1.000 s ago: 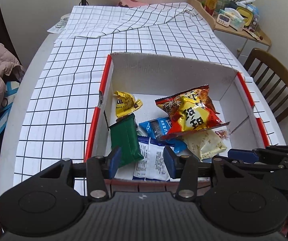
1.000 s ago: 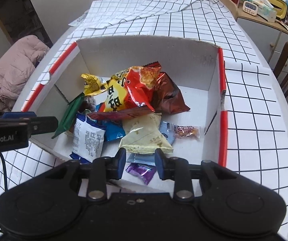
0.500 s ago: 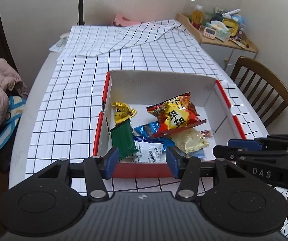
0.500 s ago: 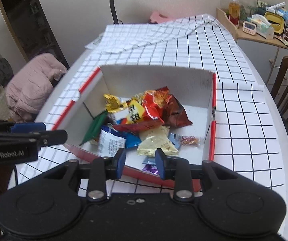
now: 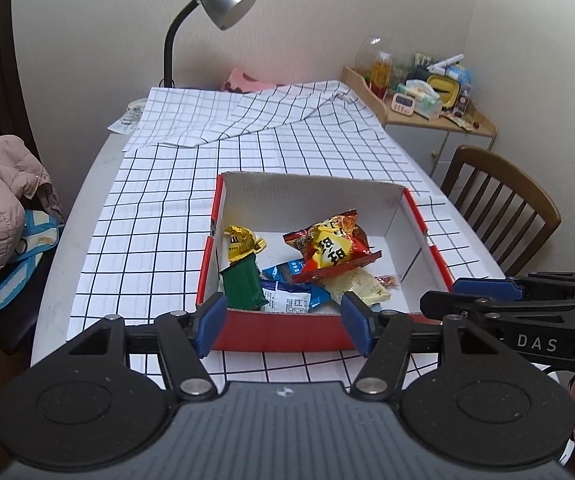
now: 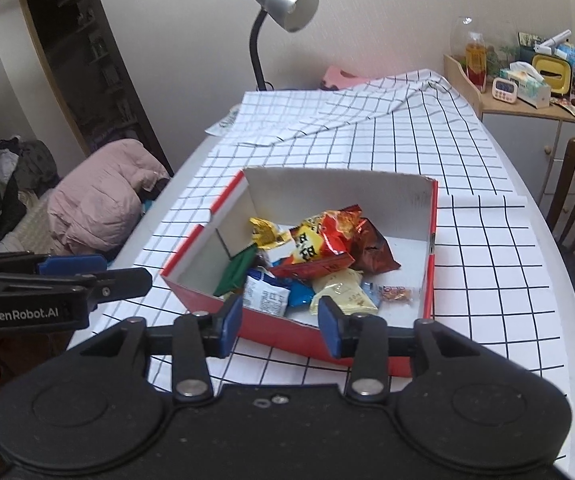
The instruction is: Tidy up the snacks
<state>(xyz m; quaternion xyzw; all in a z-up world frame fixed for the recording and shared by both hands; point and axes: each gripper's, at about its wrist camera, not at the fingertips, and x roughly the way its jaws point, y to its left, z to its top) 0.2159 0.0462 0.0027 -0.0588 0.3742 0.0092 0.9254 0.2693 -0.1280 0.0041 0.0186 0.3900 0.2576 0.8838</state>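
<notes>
Both grippers, left gripper [image 5: 281, 322] and right gripper [image 6: 280, 326], hang empty and spread before the snack-filled box [image 5: 279, 336]; the task looks finished, with nothing apparently left to place.

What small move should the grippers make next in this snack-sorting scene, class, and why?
Probably nothing more than resting. Every snack in view, the green packet and the red-yellow chip bag among them, lies inside the red box, and both the left gripper and right gripper hang open, empty, short of it.

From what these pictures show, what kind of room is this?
Probably a lived-in home dining room. A table with a checked tablecloth holds the snack box, a wooden chair stands beside it, and a desk lamp and a cluttered side cabinet line the wall.
</notes>
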